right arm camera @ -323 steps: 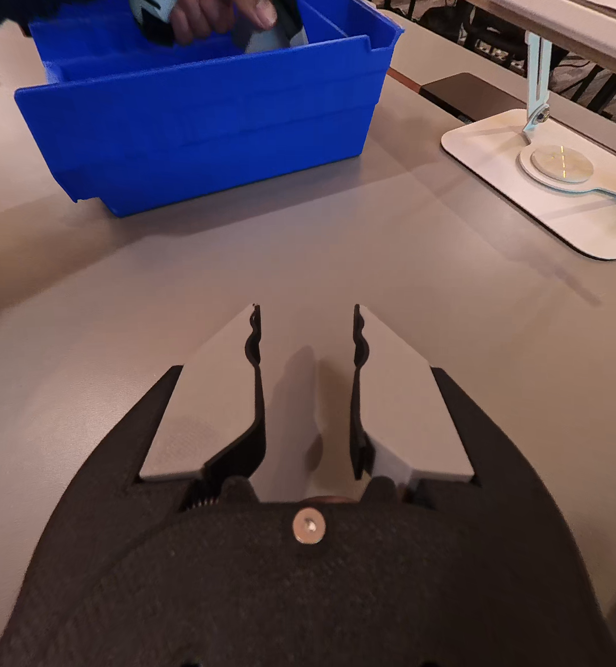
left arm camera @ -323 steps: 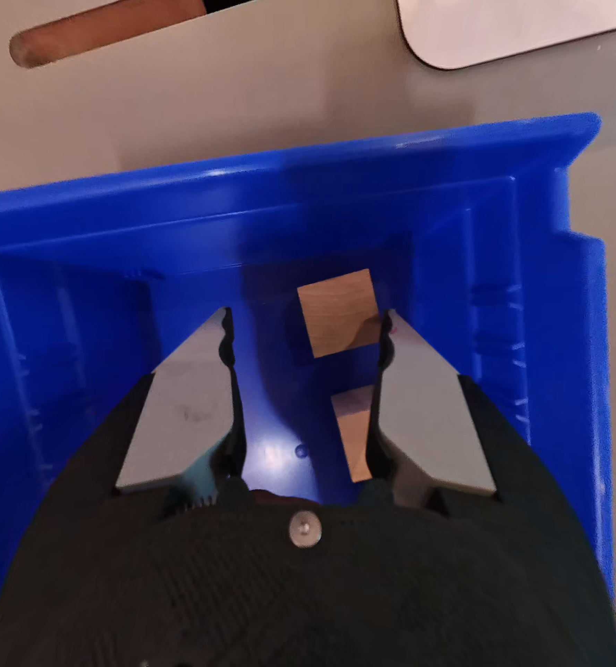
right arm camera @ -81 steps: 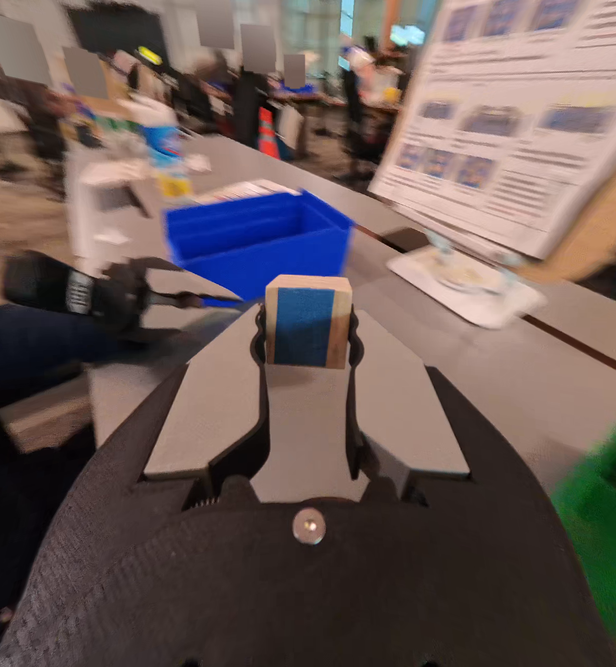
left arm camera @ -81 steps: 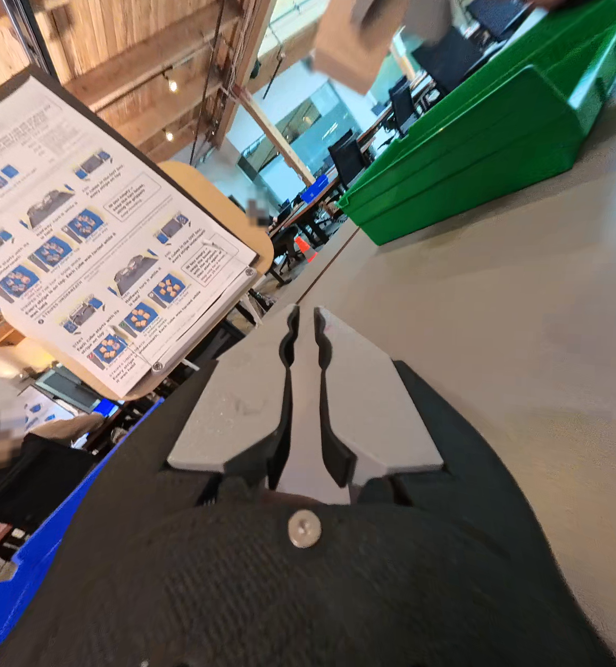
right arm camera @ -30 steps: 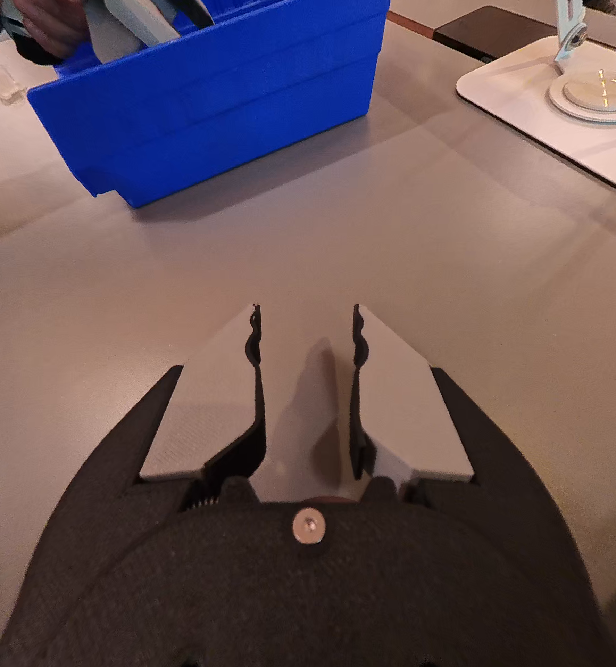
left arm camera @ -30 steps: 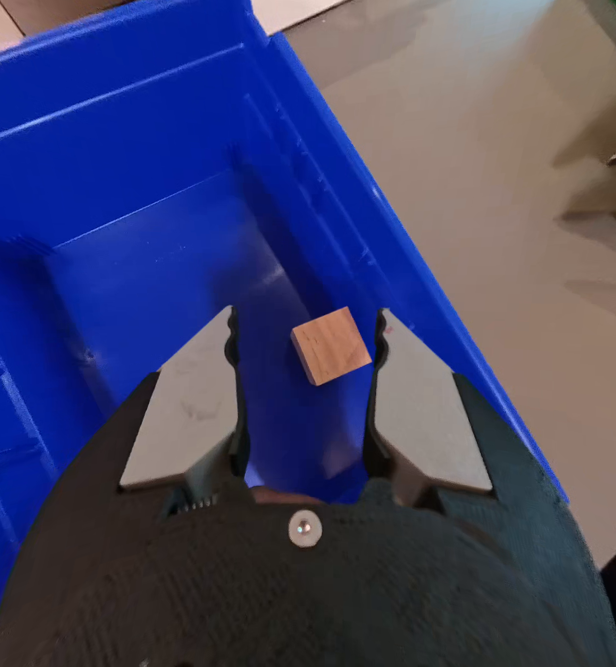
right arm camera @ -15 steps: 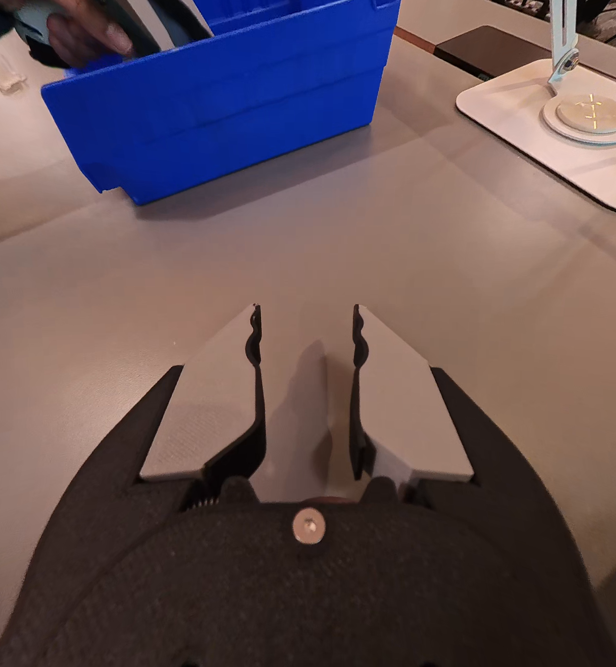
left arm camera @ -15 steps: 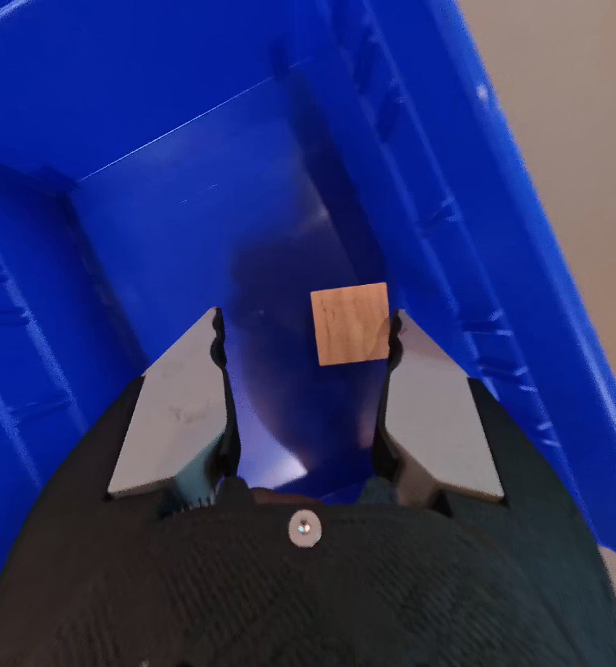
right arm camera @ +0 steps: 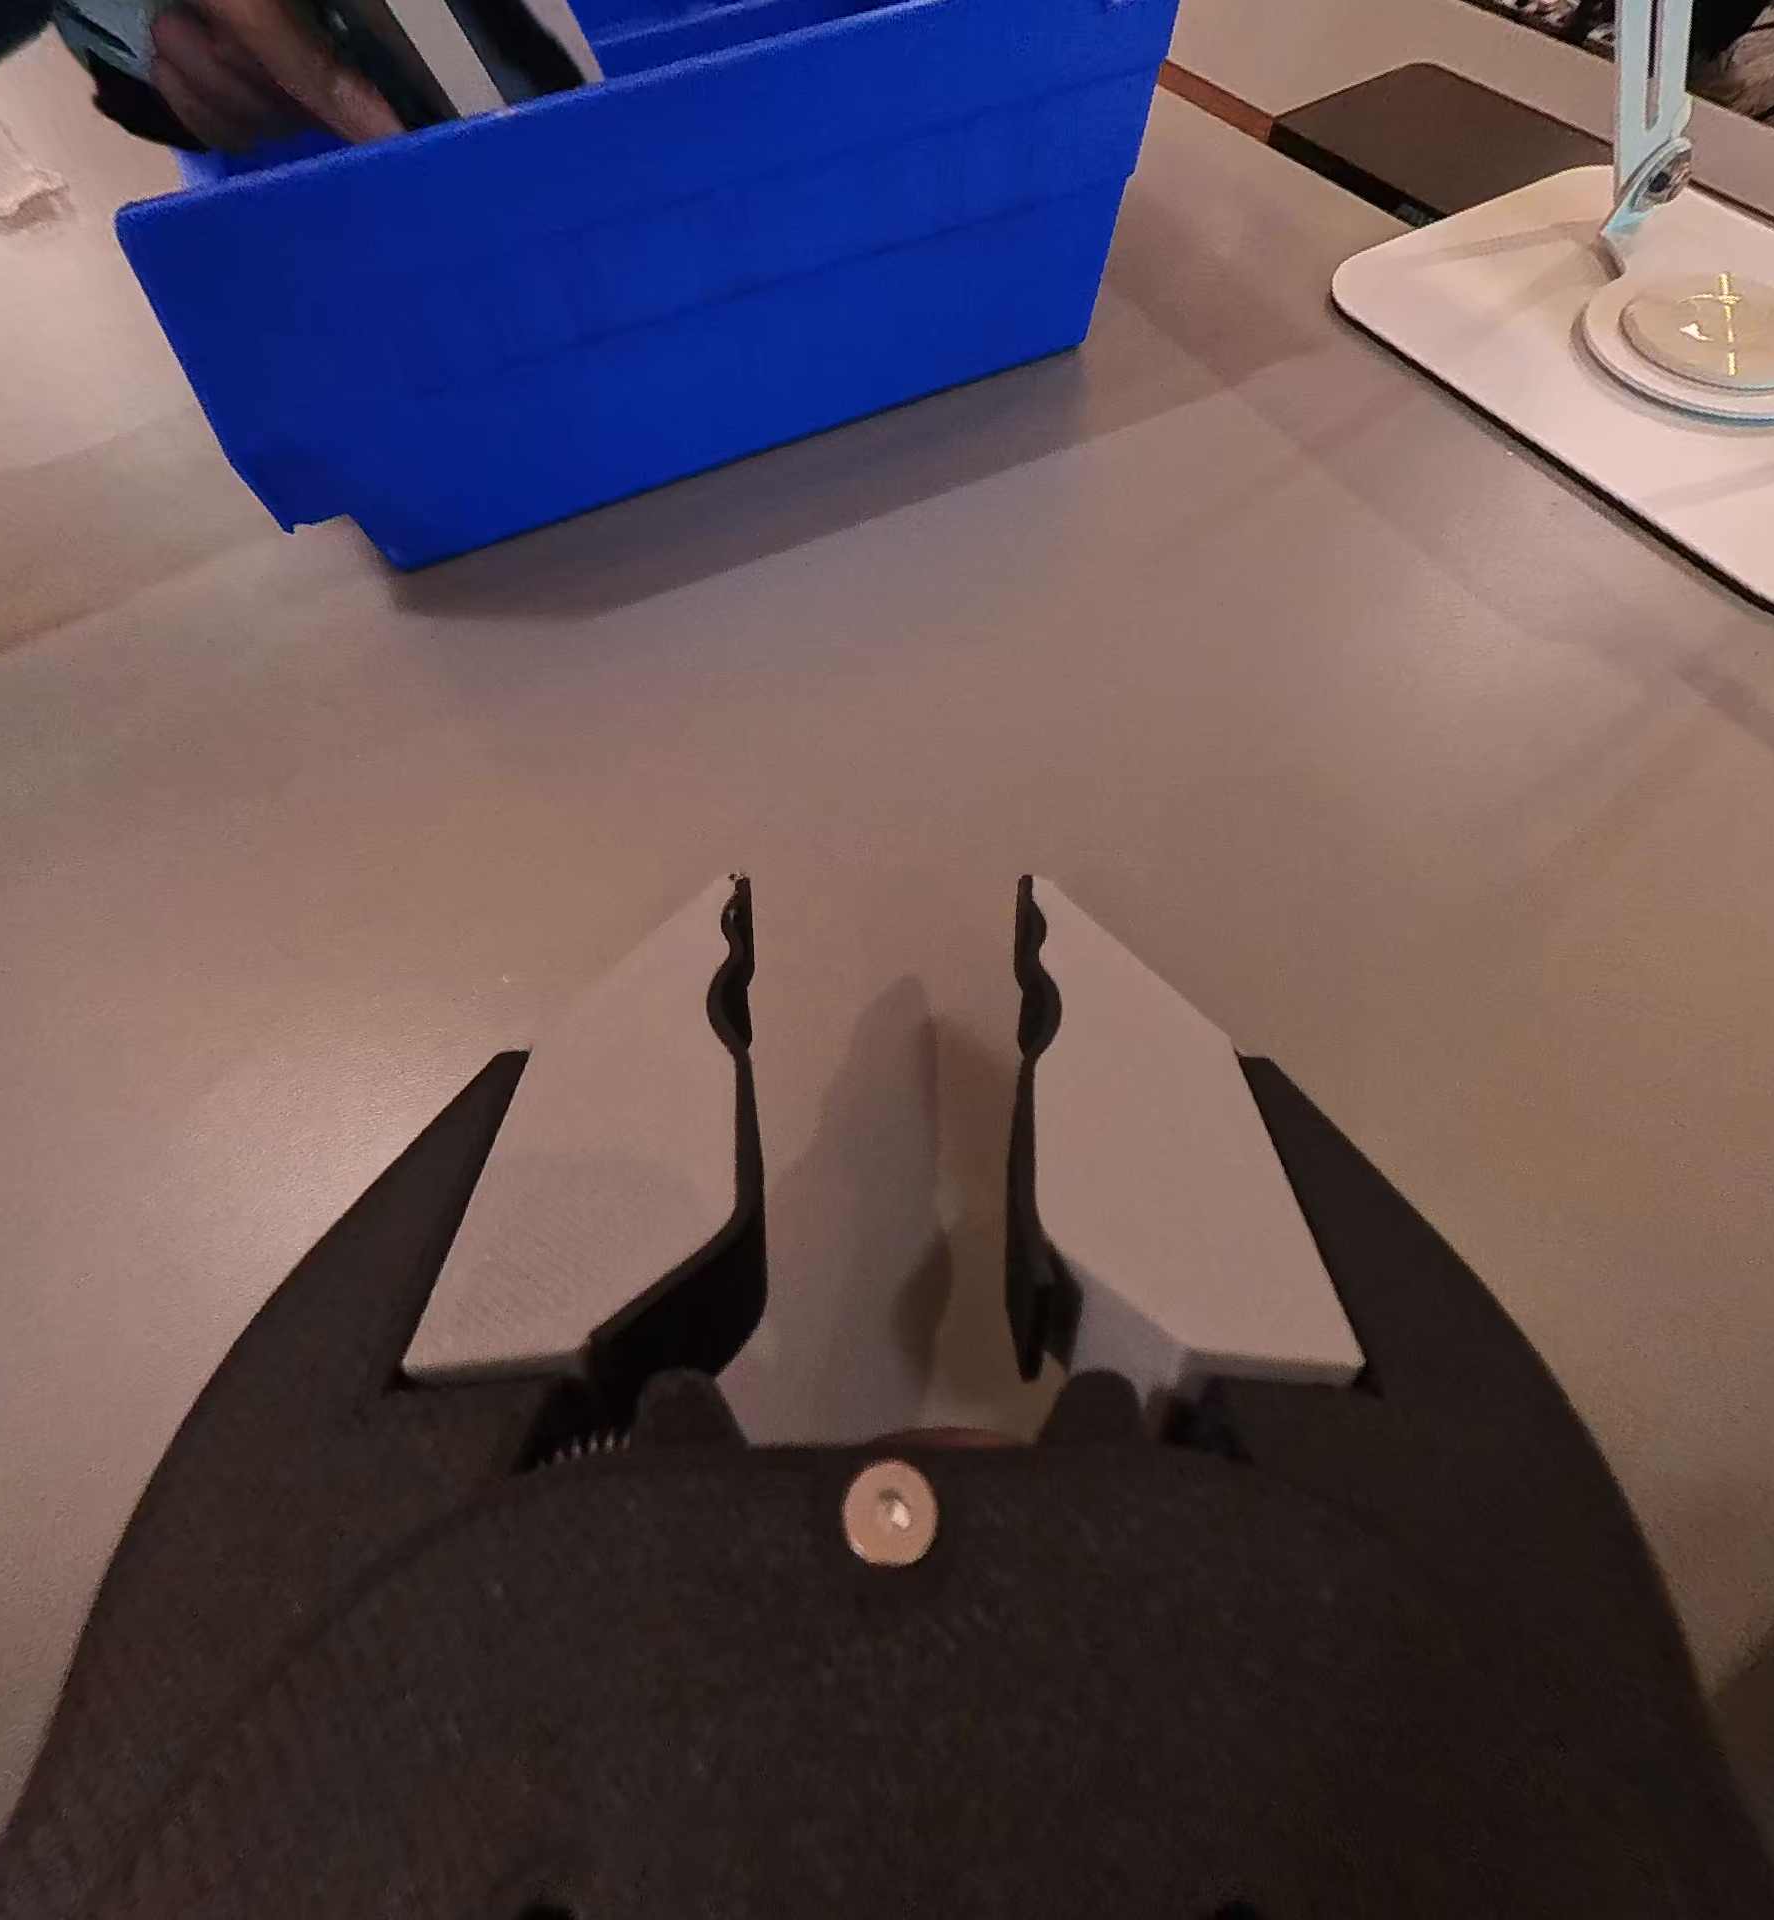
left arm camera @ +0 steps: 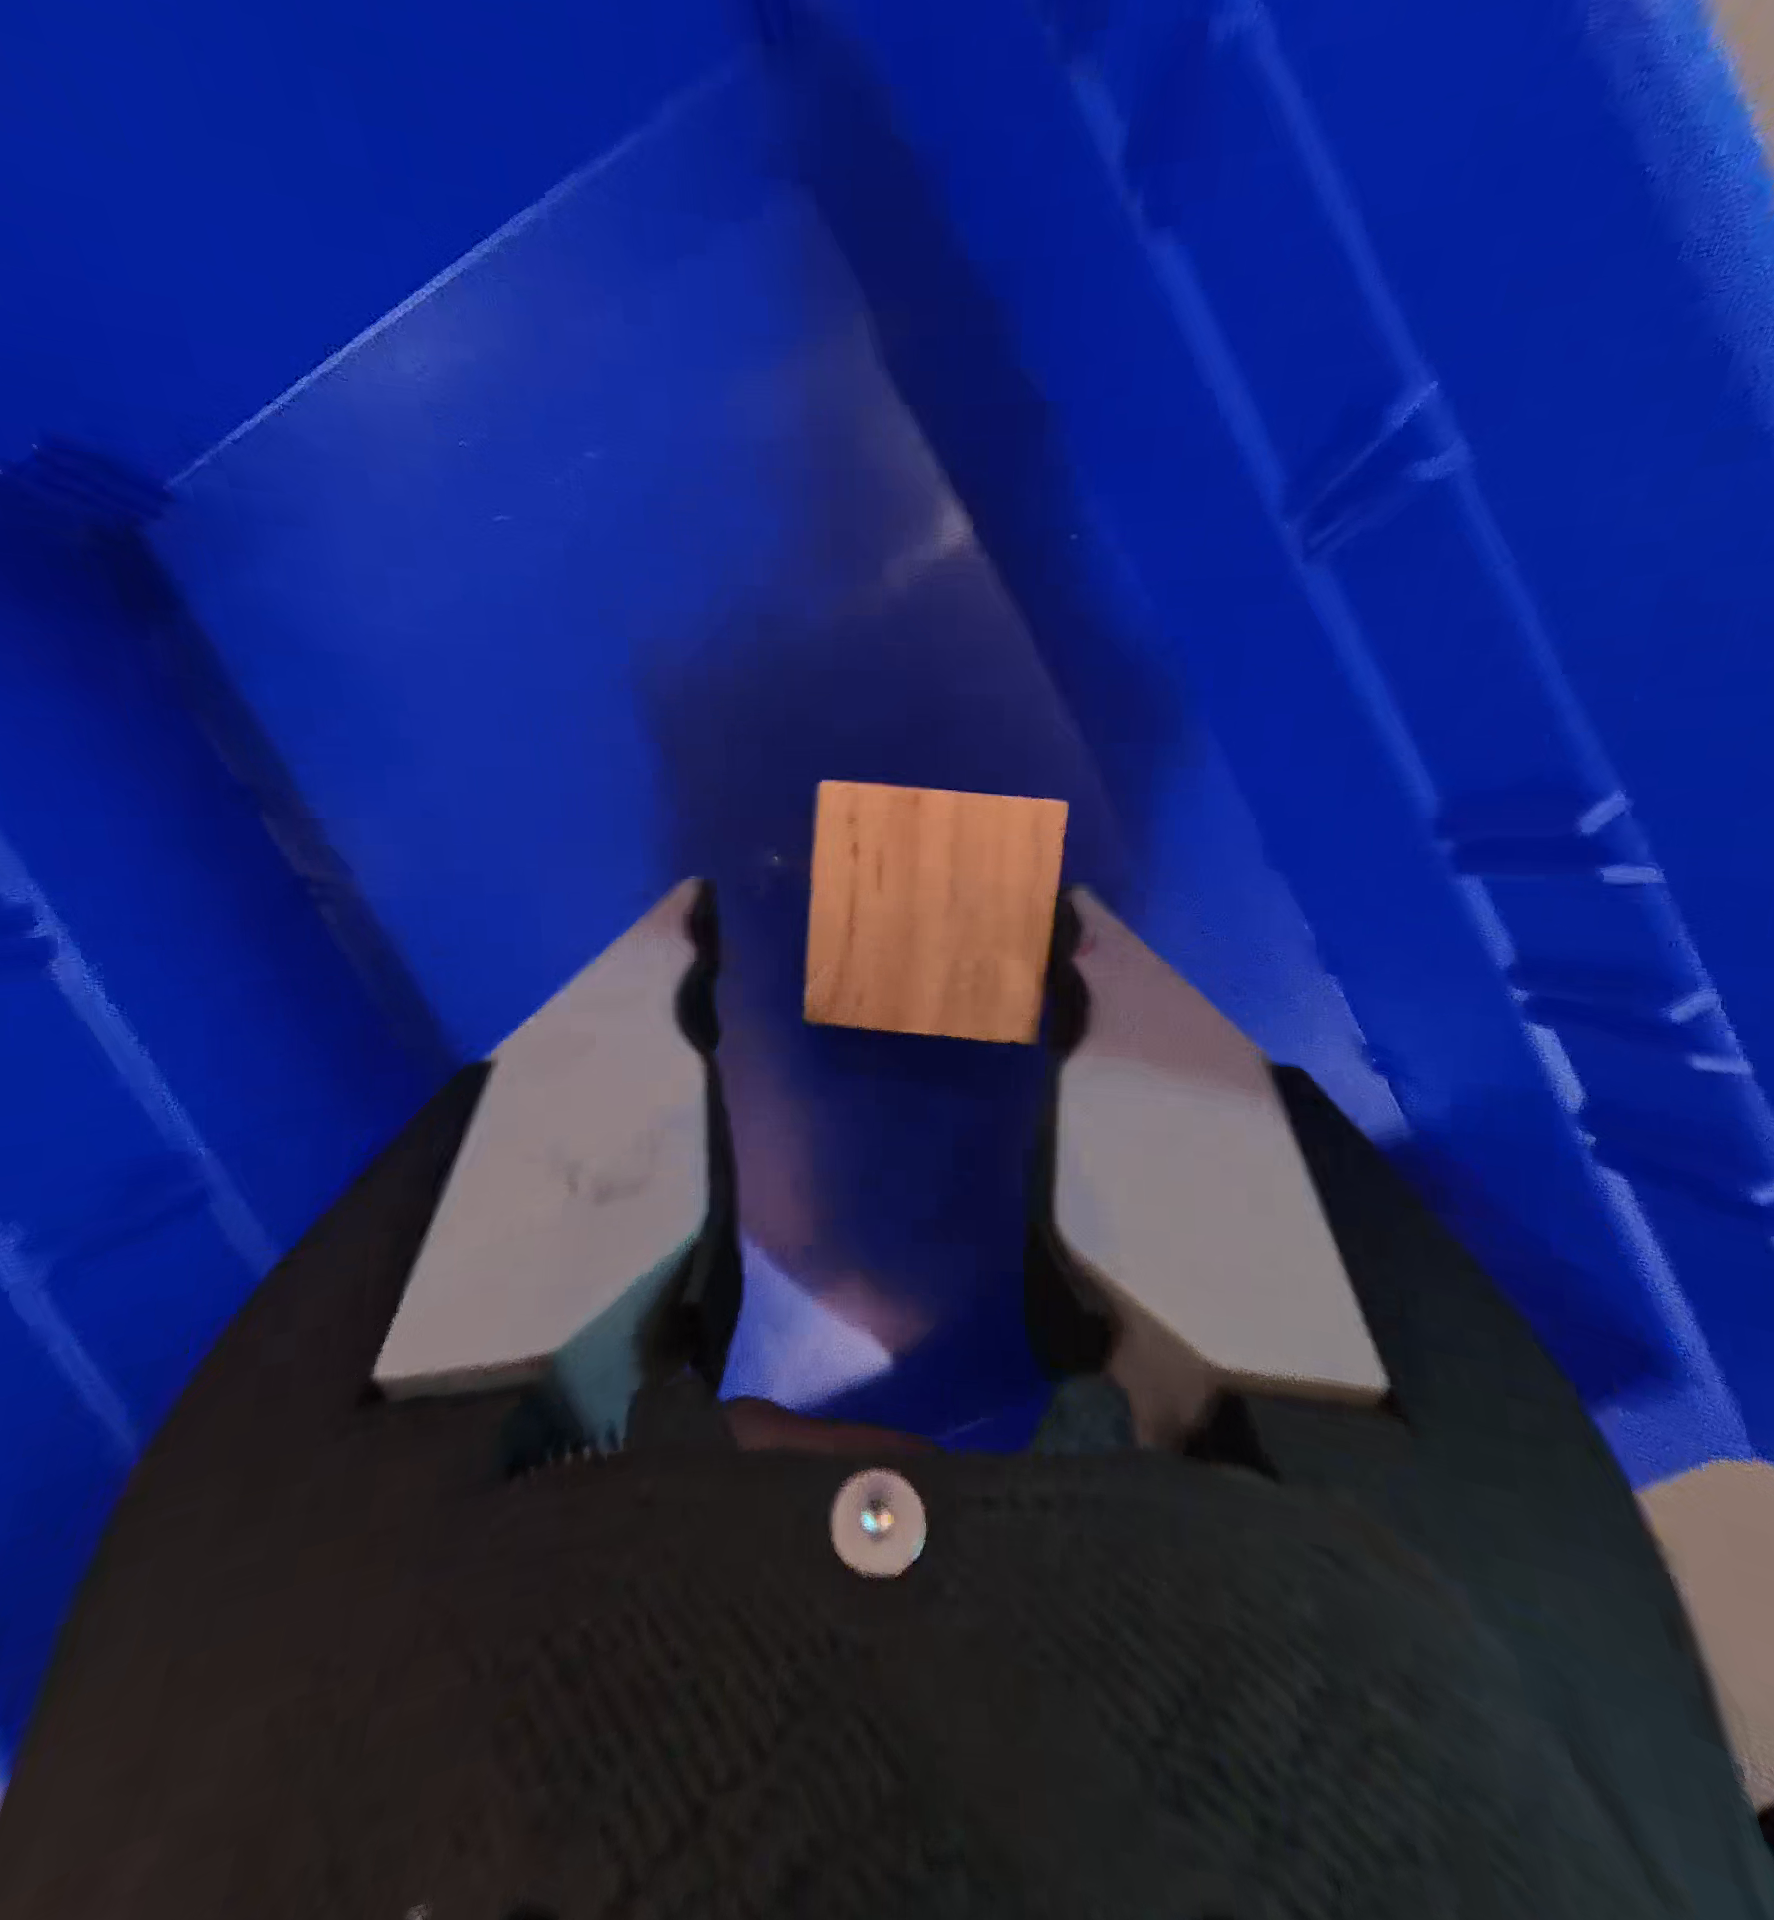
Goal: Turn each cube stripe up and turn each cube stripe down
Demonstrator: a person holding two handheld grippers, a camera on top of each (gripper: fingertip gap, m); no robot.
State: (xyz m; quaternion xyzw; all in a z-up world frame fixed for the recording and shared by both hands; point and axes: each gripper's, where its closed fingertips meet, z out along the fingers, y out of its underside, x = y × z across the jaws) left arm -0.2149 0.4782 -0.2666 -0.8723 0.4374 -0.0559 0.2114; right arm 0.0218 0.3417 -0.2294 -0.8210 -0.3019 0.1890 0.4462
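A wooden cube (left arm camera: 933, 912) lies on the floor of the blue bin (left arm camera: 447, 520) with a plain wood face up; no stripe shows on it. My left gripper (left arm camera: 881, 912) is open inside the bin with the cube between its fingertips. The right fingertip (left arm camera: 1068, 935) is at the cube's side, and a gap remains at the left fingertip (left arm camera: 698, 935). My right gripper (right arm camera: 883, 894) is open and empty over the grey table (right arm camera: 1278, 831), in front of the blue bin (right arm camera: 654, 270). The left gripper (right arm camera: 426, 52), held by a hand, shows reaching into the bin.
The bin's walls (left arm camera: 1485, 623) stand close on both sides of the left gripper. A white stand base (right arm camera: 1548, 395) with a round disc sits on the table at the right, with a dark flat object (right arm camera: 1423, 135) behind it. Small clear items (right arm camera: 10, 187) lie far left.
My left gripper has gone lower into the bin and its jaws have narrowed around the cube, which now sits squarely between the tips. My right gripper has stayed put, open and empty.
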